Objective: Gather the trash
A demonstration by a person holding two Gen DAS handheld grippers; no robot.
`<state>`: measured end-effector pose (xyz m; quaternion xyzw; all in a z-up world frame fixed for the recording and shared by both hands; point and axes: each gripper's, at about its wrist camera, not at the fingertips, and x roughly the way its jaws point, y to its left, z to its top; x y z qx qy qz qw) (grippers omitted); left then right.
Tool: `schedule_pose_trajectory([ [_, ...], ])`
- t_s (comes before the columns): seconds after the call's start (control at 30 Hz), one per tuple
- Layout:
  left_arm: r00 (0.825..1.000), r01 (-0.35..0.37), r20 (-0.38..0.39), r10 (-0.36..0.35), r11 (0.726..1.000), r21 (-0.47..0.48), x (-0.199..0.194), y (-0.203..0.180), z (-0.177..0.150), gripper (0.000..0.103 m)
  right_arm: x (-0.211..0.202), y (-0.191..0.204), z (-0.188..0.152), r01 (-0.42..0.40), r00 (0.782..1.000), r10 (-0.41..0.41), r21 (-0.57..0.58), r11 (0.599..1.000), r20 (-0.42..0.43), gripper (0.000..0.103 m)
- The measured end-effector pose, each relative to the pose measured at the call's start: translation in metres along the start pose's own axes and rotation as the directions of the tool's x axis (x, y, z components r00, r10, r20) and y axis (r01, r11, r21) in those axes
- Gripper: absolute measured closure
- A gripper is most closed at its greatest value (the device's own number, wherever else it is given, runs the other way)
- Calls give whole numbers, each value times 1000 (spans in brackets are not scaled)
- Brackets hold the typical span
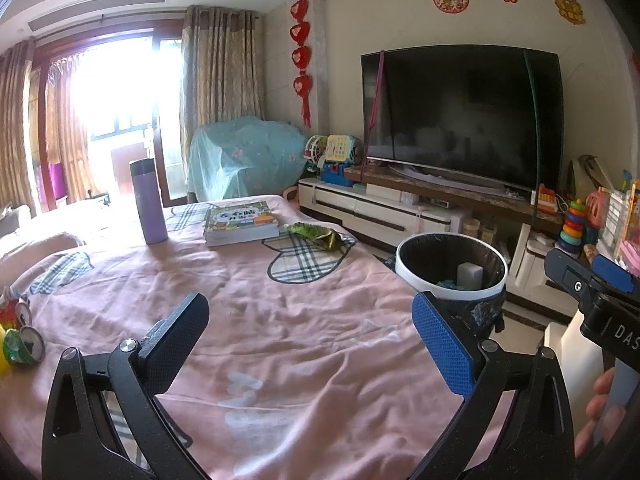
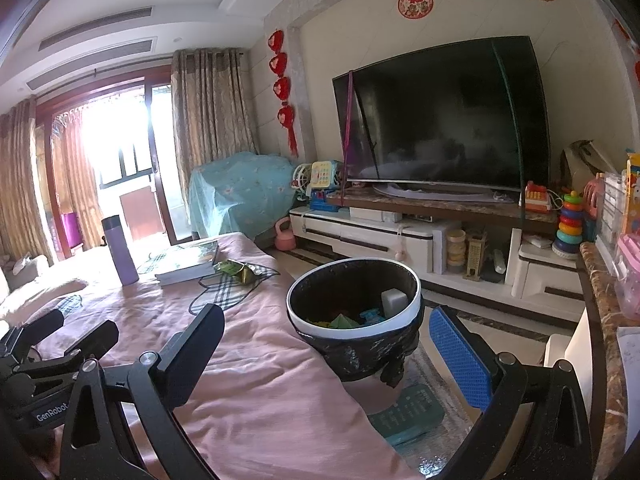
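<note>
A crumpled green and gold snack wrapper [image 1: 318,235] [image 2: 236,271] lies on the pink cloth beside a book. A white-rimmed bin with a black liner [image 1: 451,266] [image 2: 354,312] stands off the table's right edge and holds a white block and coloured scraps. Crushed cans [image 1: 22,344] lie at the far left edge of the cloth. My left gripper [image 1: 316,344] is open and empty above the near cloth. My right gripper [image 2: 332,356] is open and empty, with the bin just beyond its fingers. The right gripper [image 1: 592,280] also shows at the right edge of the left wrist view.
A purple flask [image 1: 148,202] [image 2: 119,251] and a book [image 1: 240,222] [image 2: 188,262] stand on the far part of the pink cloth [image 1: 300,320]. A TV [image 1: 460,116], a white cabinet [image 2: 380,240] and toys line the wall. A teal mat [image 2: 408,412] lies on the floor under the bin.
</note>
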<state>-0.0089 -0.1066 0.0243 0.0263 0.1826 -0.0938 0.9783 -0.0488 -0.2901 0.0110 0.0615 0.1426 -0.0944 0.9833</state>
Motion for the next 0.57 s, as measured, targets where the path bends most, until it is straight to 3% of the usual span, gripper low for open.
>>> schedule_pose_trajectory([
  [0.57, 1000, 11, -24, -11, 1000, -4, 13, 5, 2, 0, 14, -3, 0, -20, 999, 21, 15, 1000, -29, 0],
])
